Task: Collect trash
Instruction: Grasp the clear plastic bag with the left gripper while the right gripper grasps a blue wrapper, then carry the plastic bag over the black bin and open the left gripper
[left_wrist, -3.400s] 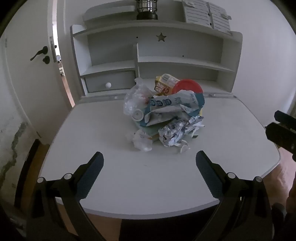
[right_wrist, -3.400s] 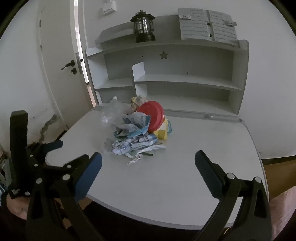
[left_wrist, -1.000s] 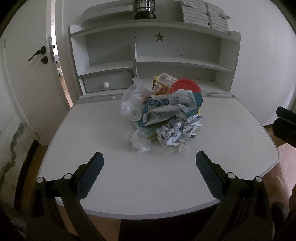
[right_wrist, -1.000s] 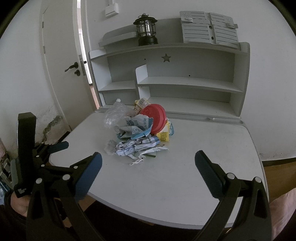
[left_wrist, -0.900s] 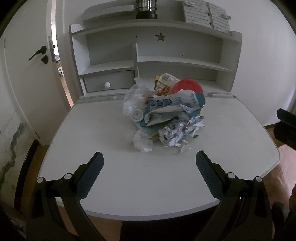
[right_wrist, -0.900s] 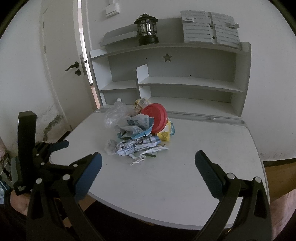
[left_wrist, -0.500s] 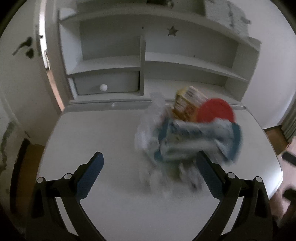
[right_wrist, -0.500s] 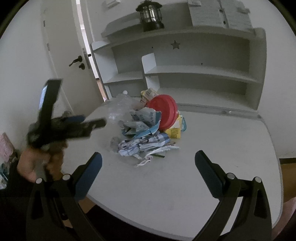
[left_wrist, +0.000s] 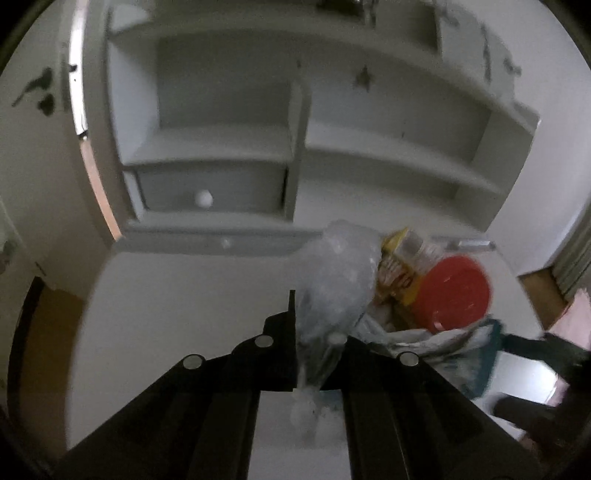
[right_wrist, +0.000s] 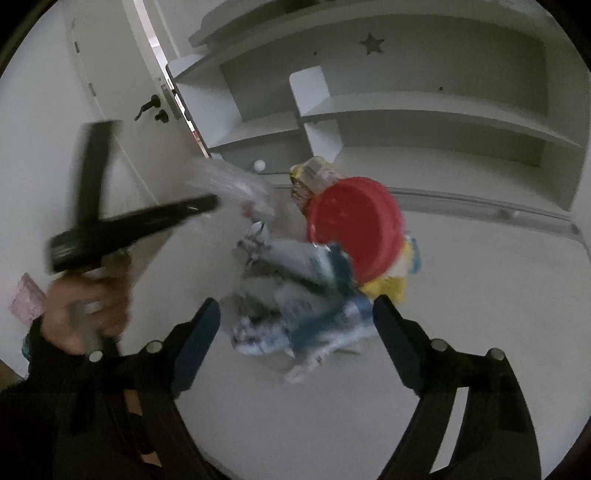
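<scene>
The clear plastic bag (left_wrist: 332, 280) is pinched between the shut jaws of the left tool (left_wrist: 295, 343), rising just ahead of them at the near edge of the heap on the desk (left_wrist: 177, 295). It is judged light, limp and slippery, best taken by a bunched fold. The right tool (right_wrist: 295, 325) is closing, its jaws astride one crumpled blue-and-white wrapper (right_wrist: 295, 306), not yet pressed. Beyond lie one red lid (right_wrist: 354, 236) and one yellow packet (left_wrist: 400, 273).

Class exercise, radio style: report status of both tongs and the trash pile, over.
Left tongs shut on clear plastic bag. Right tongs closing around crumpled paper, not pressing. Red lid leaning behind.
</scene>
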